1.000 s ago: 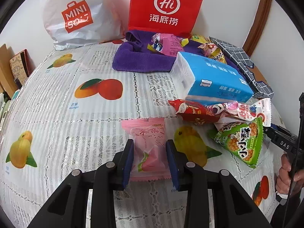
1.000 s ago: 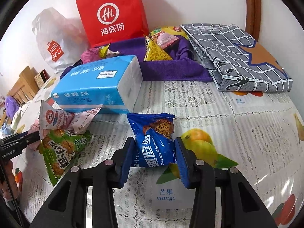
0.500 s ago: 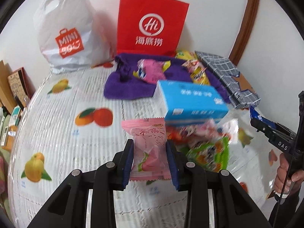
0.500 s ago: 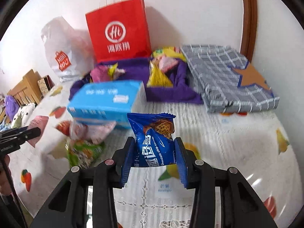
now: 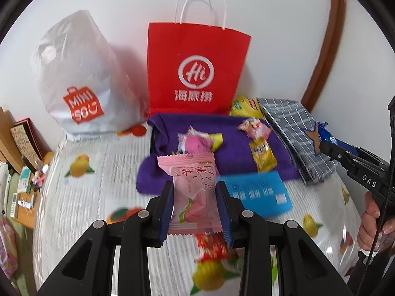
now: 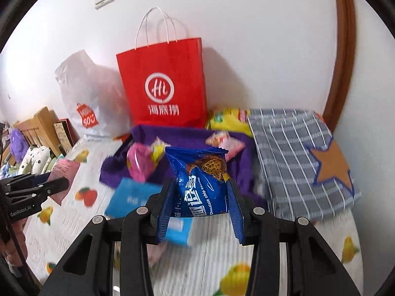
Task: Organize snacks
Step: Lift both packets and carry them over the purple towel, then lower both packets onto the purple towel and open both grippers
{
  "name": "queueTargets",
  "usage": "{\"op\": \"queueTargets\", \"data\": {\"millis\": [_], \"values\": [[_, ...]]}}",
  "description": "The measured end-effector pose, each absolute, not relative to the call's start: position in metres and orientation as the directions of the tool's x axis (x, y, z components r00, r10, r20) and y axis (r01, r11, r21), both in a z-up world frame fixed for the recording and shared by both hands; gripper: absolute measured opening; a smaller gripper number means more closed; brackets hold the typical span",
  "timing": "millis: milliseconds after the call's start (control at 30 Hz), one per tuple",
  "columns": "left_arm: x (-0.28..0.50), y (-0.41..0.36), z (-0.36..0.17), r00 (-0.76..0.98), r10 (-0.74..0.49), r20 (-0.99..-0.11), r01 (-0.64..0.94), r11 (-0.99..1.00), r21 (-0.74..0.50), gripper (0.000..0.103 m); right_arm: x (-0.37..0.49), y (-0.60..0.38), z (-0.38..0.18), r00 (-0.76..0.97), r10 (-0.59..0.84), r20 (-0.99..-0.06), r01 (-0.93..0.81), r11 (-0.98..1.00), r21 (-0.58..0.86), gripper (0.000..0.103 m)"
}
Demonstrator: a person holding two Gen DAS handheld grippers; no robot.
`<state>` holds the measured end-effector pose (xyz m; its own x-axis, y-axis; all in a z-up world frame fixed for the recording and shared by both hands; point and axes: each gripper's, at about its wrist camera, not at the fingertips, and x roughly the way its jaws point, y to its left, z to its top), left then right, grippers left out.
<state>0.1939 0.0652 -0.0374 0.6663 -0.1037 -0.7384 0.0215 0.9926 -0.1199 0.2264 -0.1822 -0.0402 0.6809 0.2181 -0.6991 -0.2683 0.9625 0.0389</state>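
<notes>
The left gripper (image 5: 195,198) pinches a pink snack packet (image 5: 192,191) upright between its blue pads, lifted clear of the table (image 5: 81,197). That table wears a white lace-pattern cloth printed with fruit (oranges, mangoes). At its far left a white MINISO bag (image 5: 79,79) slumps against the pale wall, and beside it a red paper bag (image 5: 195,71) stands upright. In front of the red bag lies a purple towel (image 5: 234,148) carrying a few small wrapped snacks; a blue tissue pack (image 5: 259,193) sits at the towel's near edge, blurred. Further right a grey checked cloth (image 6: 296,157) with an orange star lies folded, next to a curved brown wooden frame (image 6: 343,49). The right gripper (image 6: 200,198) clamps a blue chocolate chip cookie bag (image 6: 200,182), also held up above the tissue pack. Both grippers point toward the towel, roughly level with each other, the person's right hand (image 5: 375,219) wrapped around its handle.
</notes>
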Motion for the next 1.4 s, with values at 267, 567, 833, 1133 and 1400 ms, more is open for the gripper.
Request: {"op": "queueTargets", "data": {"millis": [267, 567, 833, 1133, 1400], "values": [[0.25, 0.08, -0.024, 0.666, -0.087, -0.741, -0.015, 0.991, -0.13, 0.032, 0.311, -0.169, -0.039, 0.667, 0.238, -0.707, -0.271, 0.96, 0.067, 0.042], [0.323, 0.069, -0.042, 0.643, -0.144, -0.752, 0.009, 0.984, -0.181, 0.032, 0.383, -0.153, -0.078, 0.579, 0.285, -0.764, -0.288, 0.948, 0.135, 0.042], [0.379, 0.049, -0.079, 0.585, -0.207, -0.784, 0.035, 0.973, -0.23, 0.032, 0.413, -0.162, -0.126, 0.501, 0.268, -0.823, -0.273, 0.951, 0.144, 0.042], [0.397, 0.055, -0.122, 0.502, -0.241, -0.83, 0.004, 0.961, -0.277, 0.032, 0.425, -0.159, -0.158, 0.413, 0.27, -0.87, -0.275, 0.948, 0.163, 0.042], [0.402, 0.056, -0.134, 0.471, -0.262, -0.842, -0.002, 0.954, -0.298, 0.032, 0.428, -0.157, -0.165, 0.399, 0.252, -0.882, -0.289, 0.947, 0.14, 0.046]]}}
